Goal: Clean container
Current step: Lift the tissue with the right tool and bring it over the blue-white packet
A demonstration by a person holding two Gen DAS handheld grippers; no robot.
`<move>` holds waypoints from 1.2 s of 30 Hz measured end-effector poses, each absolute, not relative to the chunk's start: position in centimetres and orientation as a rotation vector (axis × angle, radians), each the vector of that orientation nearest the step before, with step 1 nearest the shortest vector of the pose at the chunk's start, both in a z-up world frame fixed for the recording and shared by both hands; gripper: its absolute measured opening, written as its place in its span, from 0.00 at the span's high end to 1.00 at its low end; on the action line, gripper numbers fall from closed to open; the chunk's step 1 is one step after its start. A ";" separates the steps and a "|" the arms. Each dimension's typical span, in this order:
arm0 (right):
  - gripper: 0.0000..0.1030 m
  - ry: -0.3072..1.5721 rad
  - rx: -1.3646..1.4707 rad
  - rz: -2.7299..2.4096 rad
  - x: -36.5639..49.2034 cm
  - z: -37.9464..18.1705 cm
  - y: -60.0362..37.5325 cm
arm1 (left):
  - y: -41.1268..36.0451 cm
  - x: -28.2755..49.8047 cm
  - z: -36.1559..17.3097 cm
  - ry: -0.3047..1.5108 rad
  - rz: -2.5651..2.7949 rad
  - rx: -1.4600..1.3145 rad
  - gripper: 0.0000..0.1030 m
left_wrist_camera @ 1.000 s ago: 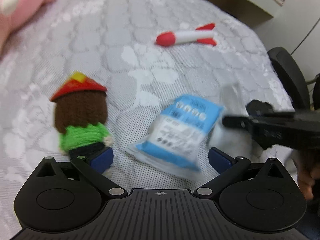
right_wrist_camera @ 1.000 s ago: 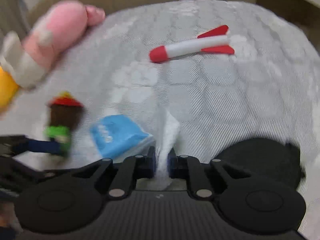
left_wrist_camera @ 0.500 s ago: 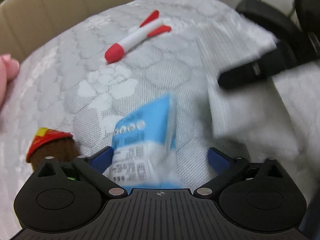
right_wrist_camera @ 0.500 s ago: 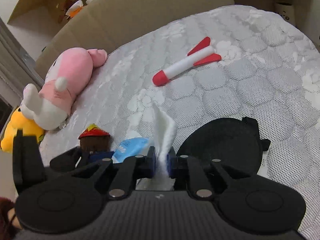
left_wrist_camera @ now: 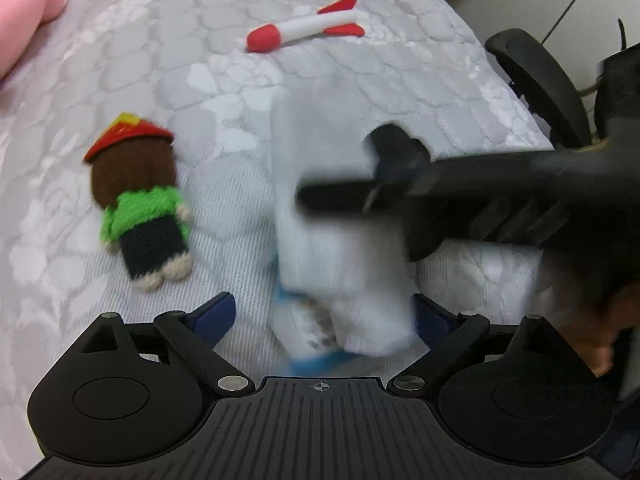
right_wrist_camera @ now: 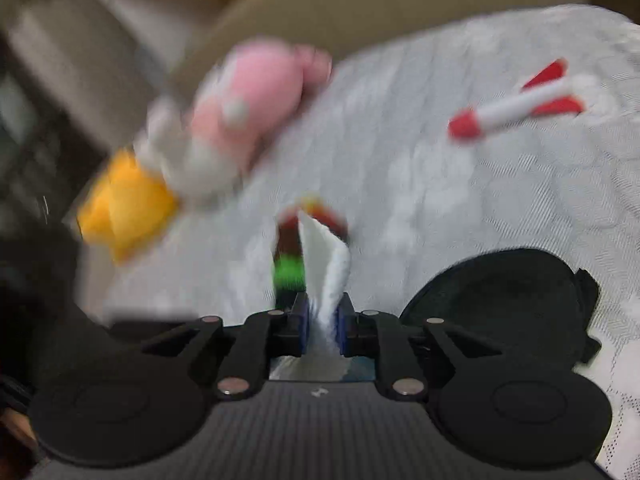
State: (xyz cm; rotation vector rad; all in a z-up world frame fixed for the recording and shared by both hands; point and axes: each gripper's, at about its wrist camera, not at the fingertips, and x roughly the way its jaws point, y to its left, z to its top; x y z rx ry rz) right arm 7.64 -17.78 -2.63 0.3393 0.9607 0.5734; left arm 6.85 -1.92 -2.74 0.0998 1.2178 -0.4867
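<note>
Surface: a bed mattress [left_wrist_camera: 168, 64], pale grey-white quilted fabric, hexagon stitch pattern with shinier floral patches, fine dotted weave close up. Brown cardboard sheet [right_wrist_camera: 400, 12] stands along the far edge. Dark office chair [left_wrist_camera: 536, 76] beside the mattress at right; pale wall behind it.

Right wrist view is motion-blurred; left wrist view is sharp except for the wipe and the other tool.

Left claw [left_wrist_camera: 320, 314]: blue-padded fingers wide apart, nothing gripped. Between them lies the blue-and-white wipe packet [left_wrist_camera: 316, 354], glossy plastic film, mostly covered by the hanging wipe.

Right claw [right_wrist_camera: 322, 324]: blue pads pinched together on a white wet wipe [right_wrist_camera: 326, 268], soft fibrous sheet folded to a peak above the pads. In the left view the same wipe [left_wrist_camera: 332, 216] hangs as a long blurred white rectangle from the black right tool, its lower end draped over the packet.

Container [right_wrist_camera: 504, 300]: black, round, flattish, matte, small tab at its right rim; lies on the mattress just right of the right claw. Wipe not touching it.

Other items on the mattress:
- knitted doll [left_wrist_camera: 140, 200], face down, red hat, brown hair, fuzzy green top, dark trousers; left of the wipe.
- toy rocket [left_wrist_camera: 304, 28], white body, red nose and fins, smooth; far side.
- pink plush [right_wrist_camera: 248, 96], with a yellow plush [right_wrist_camera: 124, 208] beside it, far left edge.
</note>
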 end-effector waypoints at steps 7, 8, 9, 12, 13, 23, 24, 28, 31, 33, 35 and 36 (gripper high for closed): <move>0.84 1.012 0.149 0.383 7.3 -3.9 -18.3 | -1.6 7.9 -5.8 1.342 -0.502 0.018 0.06; 0.84 1.013 0.112 0.336 7.6 -4.1 -18.5 | -1.9 7.9 -6.1 1.352 -0.513 0.029 0.06; 0.84 1.009 0.085 0.299 7.9 -4.1 -18.7 | -2.3 7.7 -6.3 1.351 -0.523 0.045 0.06; 0.85 0.944 0.009 0.219 8.8 -3.5 -19.2 | -3.3 7.2 -6.8 1.340 -0.550 0.090 0.06; 0.85 0.914 -0.019 0.201 8.8 -3.1 -19.3 | -3.4 7.1 -6.9 1.330 -0.556 0.100 0.06; 0.85 0.685 0.026 0.092 6.7 2.2 -22.0 | -6.0 6.7 -5.6 0.946 -0.568 0.503 0.27; 0.85 0.690 0.015 0.095 6.9 2.2 -21.9 | -6.1 7.0 -5.6 0.921 -0.571 0.531 0.26; 0.85 0.763 0.206 0.216 7.3 0.9 -22.5 | -3.0 8.0 -3.7 1.093 -0.571 0.183 0.07; 0.85 0.775 0.249 0.323 7.7 0.7 -21.2 | 0.3 7.5 -2.0 1.159 -0.485 -0.093 0.05; 0.85 0.797 0.308 0.434 8.9 0.3 -19.7 | 1.2 7.6 -2.1 1.177 -0.443 -0.168 0.04; 0.84 0.821 0.352 0.511 9.9 -0.2 -18.7 | 0.8 8.4 -3.0 1.206 -0.404 -0.140 0.04; 0.84 0.840 0.346 0.483 10.2 -0.6 -19.0 | 0.7 8.9 -3.6 1.226 -0.409 -0.142 0.04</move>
